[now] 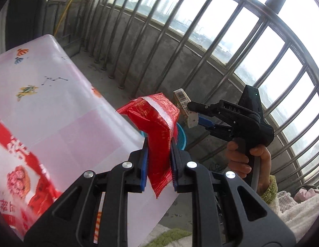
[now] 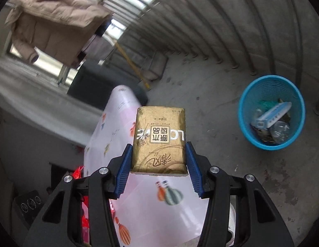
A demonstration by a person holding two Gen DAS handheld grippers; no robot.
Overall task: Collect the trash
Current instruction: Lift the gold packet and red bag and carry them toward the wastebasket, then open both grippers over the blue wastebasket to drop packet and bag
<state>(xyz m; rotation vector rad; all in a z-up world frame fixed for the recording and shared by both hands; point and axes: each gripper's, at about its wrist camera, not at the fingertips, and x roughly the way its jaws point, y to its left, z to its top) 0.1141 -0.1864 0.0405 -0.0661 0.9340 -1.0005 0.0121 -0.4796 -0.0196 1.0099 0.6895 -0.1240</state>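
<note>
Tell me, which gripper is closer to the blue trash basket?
Probably the left. The left gripper, holding the red wrapper, has the blue basket peeking out just behind it. The right gripper, holding the gold tissue pack, is off to the side.

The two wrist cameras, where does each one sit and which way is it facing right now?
Left wrist: on the left claw, facing the balcony railing; its fingers pinch a red wrapper; the right claw and a hand show.
Right wrist: on the right claw, looking down at the concrete floor and blue bin; it grips a gold tissue pack.
Shared: the pack, the bin, the covered table.
</note>
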